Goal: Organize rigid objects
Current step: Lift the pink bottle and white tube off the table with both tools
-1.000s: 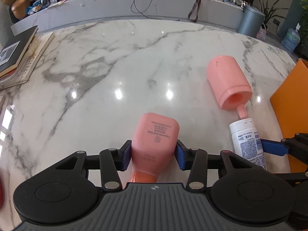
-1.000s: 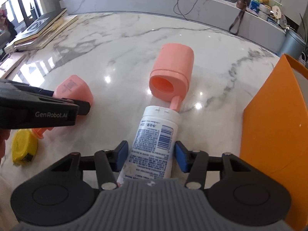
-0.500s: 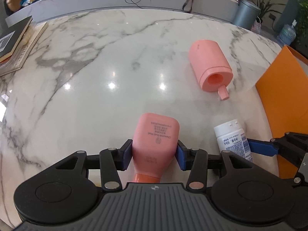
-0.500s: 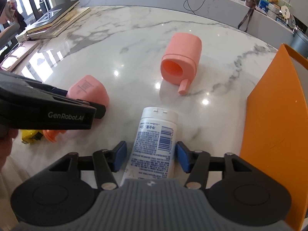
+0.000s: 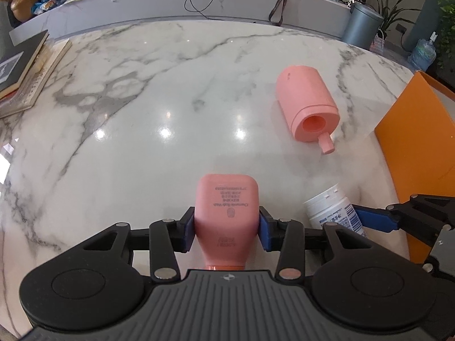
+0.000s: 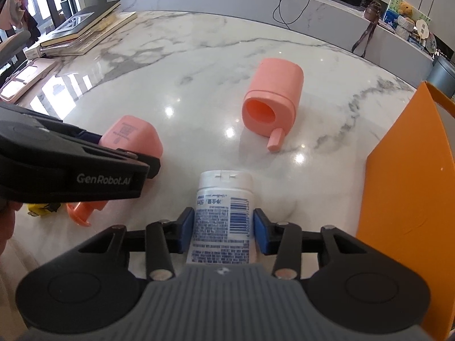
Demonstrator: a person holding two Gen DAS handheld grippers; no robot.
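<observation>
My left gripper (image 5: 226,229) is shut on a pink body-wash bottle (image 5: 226,213), held with its flat base pointing forward; the bottle also shows in the right wrist view (image 6: 131,137). My right gripper (image 6: 224,230) is shut on a white tube with a printed label (image 6: 223,213), cap forward; the tube also shows in the left wrist view (image 5: 332,209). A pink cup-shaped container with a small spout (image 5: 308,107) lies on its side on the marble table (image 5: 159,91), ahead of both grippers; it also shows in the right wrist view (image 6: 271,104).
An orange box (image 6: 409,187) stands at the right, close to the white tube. Books (image 5: 20,71) are stacked at the table's far left. A yellow object (image 6: 38,209) lies behind the left gripper. A grey bin (image 5: 361,27) stands beyond the table.
Both grippers have pulled back and up with their objects. The white tube's cap, which touched the pink container's spout, is now well clear of it.
</observation>
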